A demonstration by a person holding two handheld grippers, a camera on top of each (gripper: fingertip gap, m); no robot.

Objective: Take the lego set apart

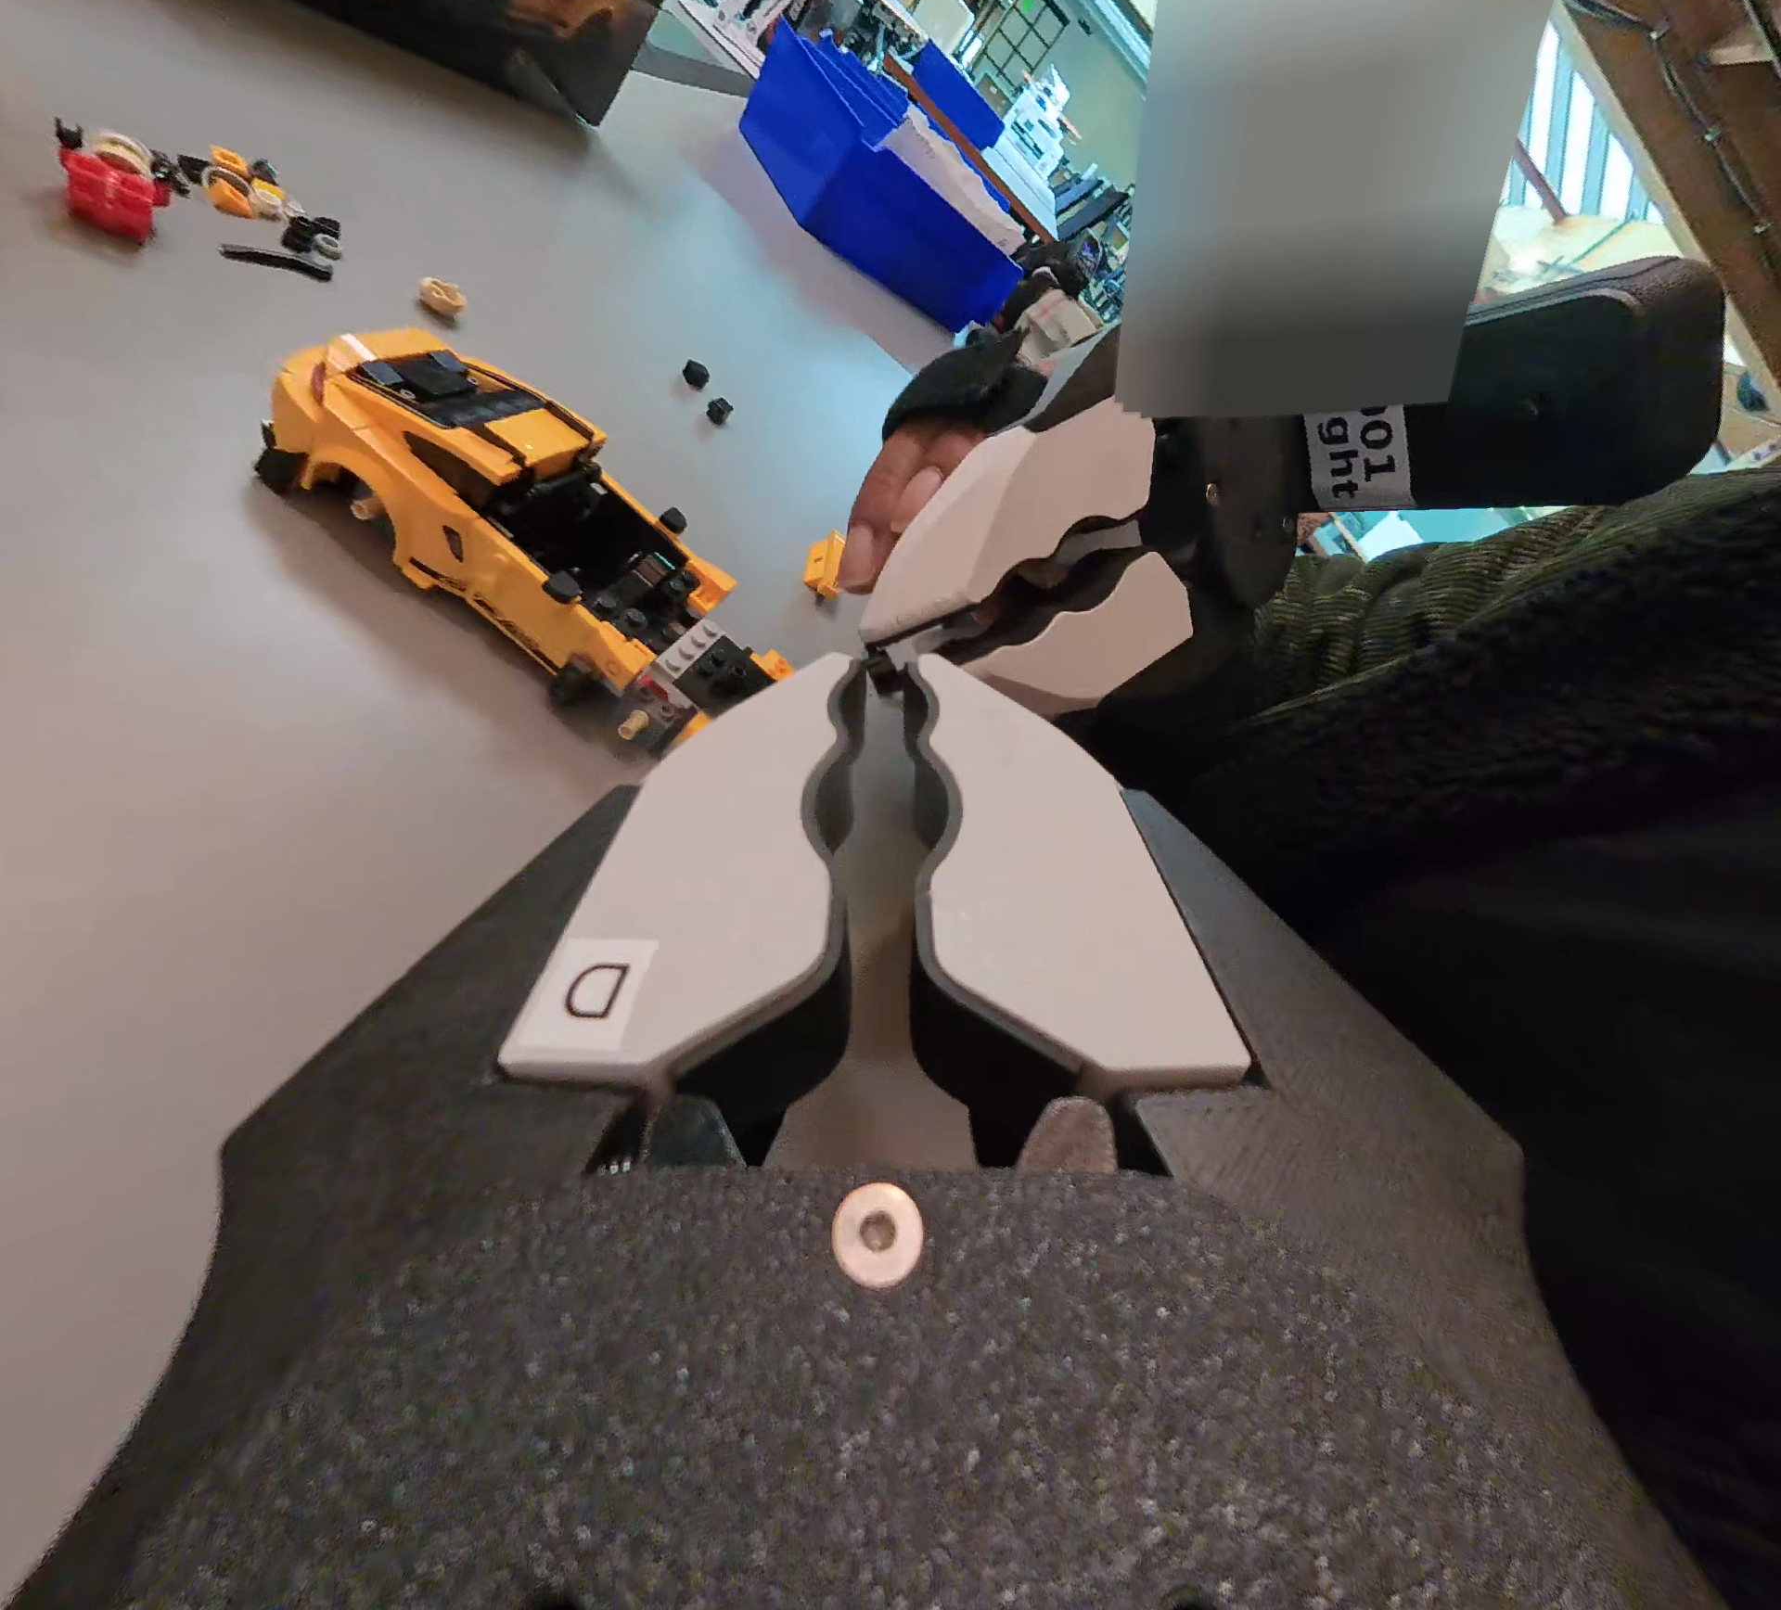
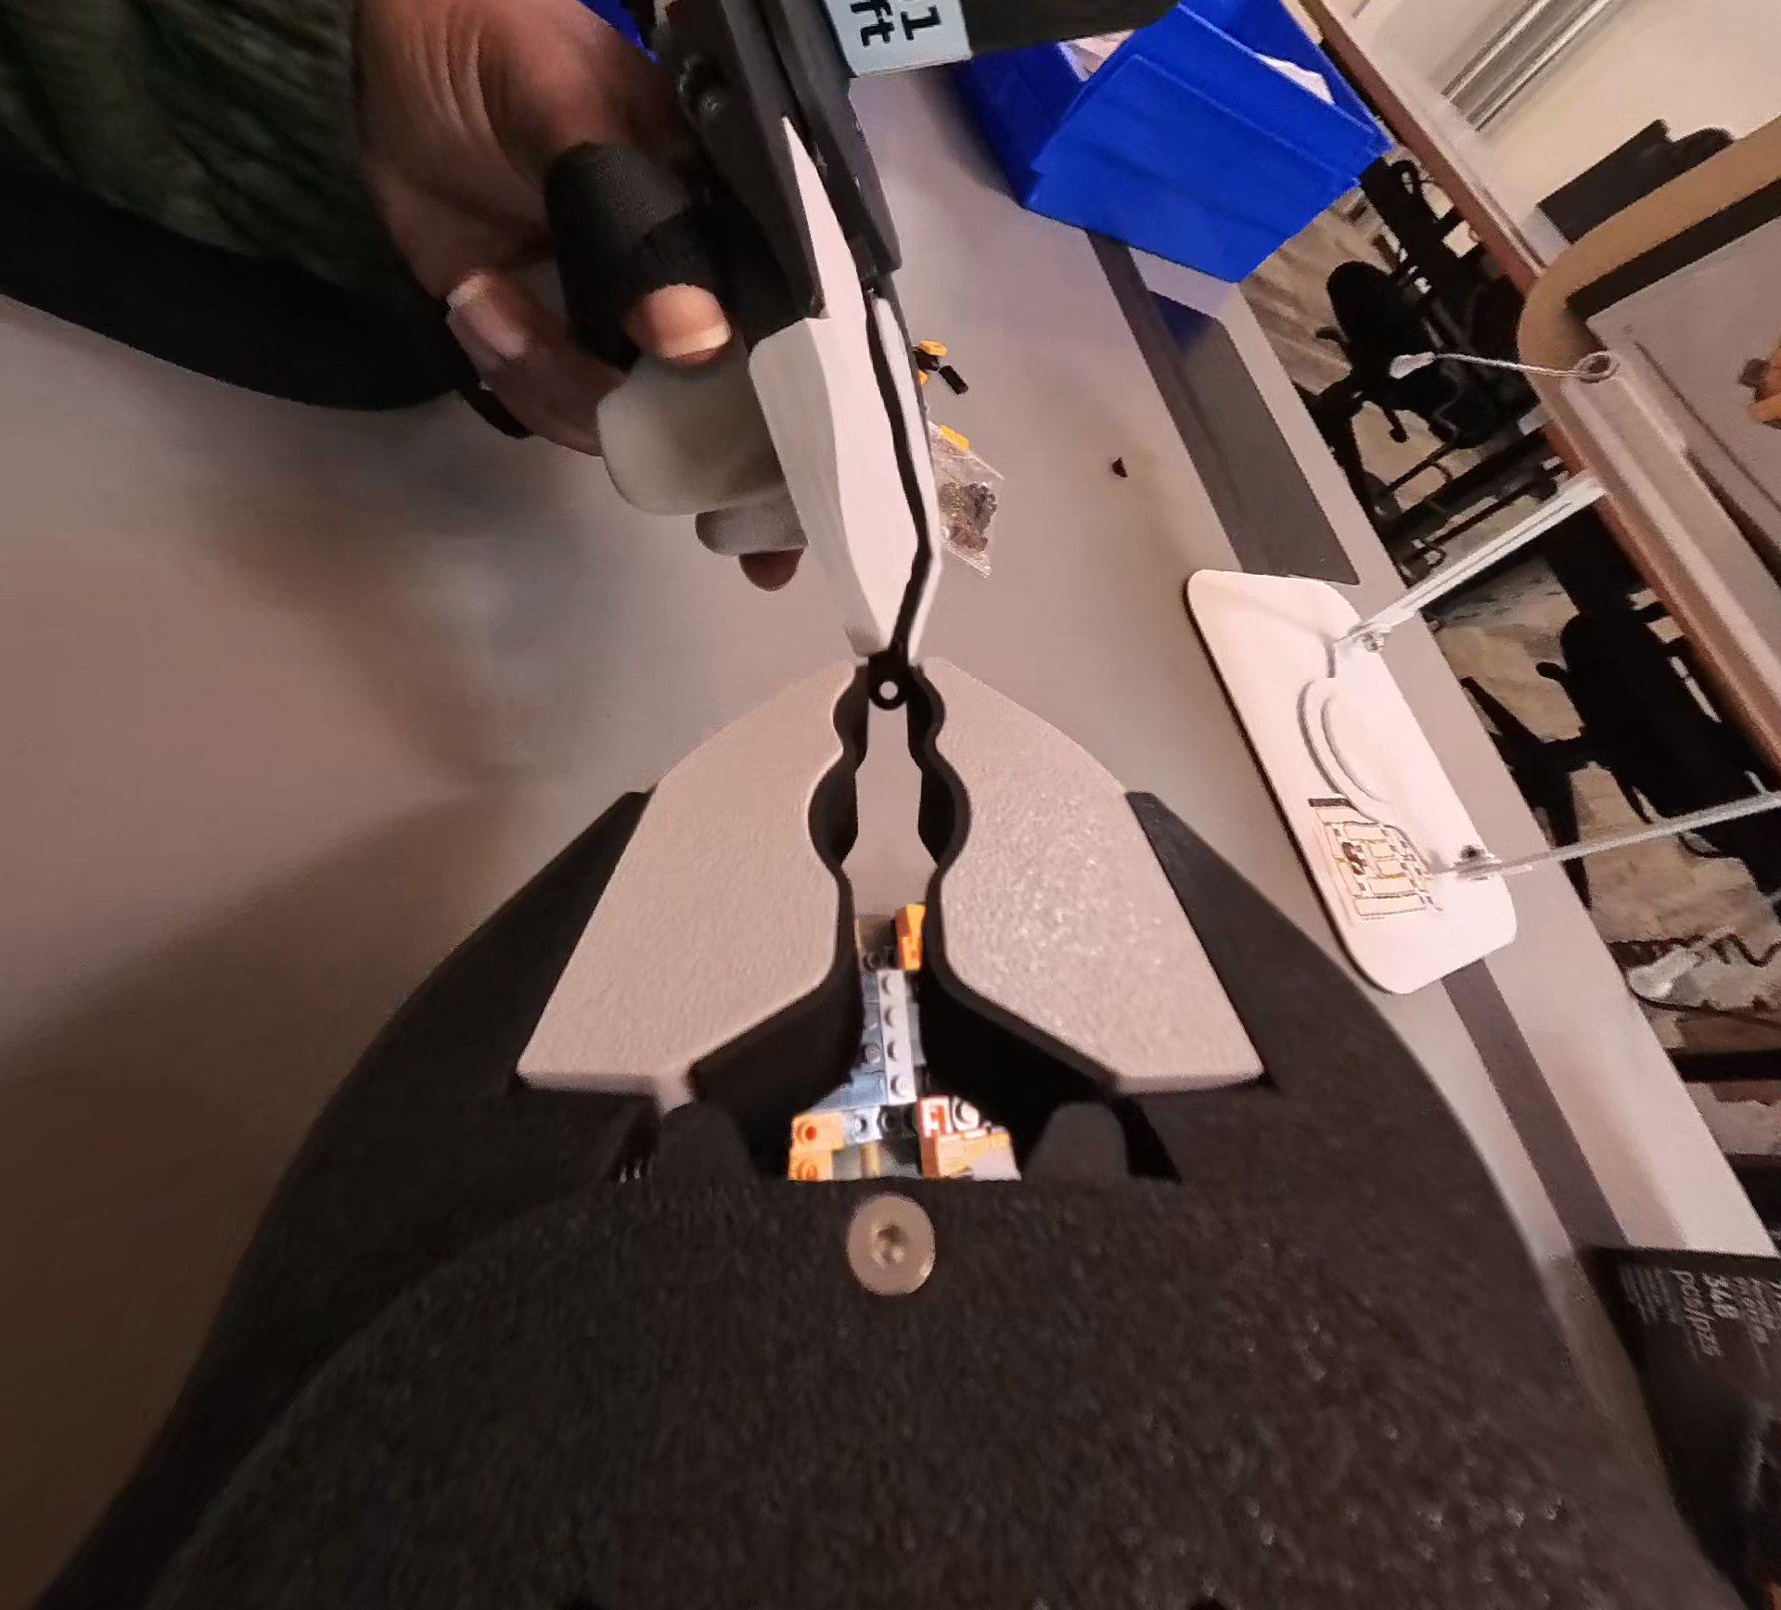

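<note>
Left wrist view, from left to right. At upper left, a scatter of loose pieces (image 1: 193, 191), red, yellow and black, lies apart on the smooth grey worktop (image 1: 241, 793); this is likely the pile of parts already removed. At centre left, the yellow lego car (image 1: 491, 504) rests on the worktop with its front end stripped open, so that studded black and grey plates show. At centre, the left gripper (image 1: 882, 677), with matte pale fingers of wavy inner profile, is nearly closed on a tiny black piece (image 1: 879, 670). The right gripper (image 1: 891, 646) meets it tip to tip from the right and pinches the same piece, apparently so that the two can pull it apart; the piece is too small to tell whether it is one part or two.

Right wrist view. The same pinch appears at centre, and through the gap in the gripper body the car's studded bricks show below.
</note>
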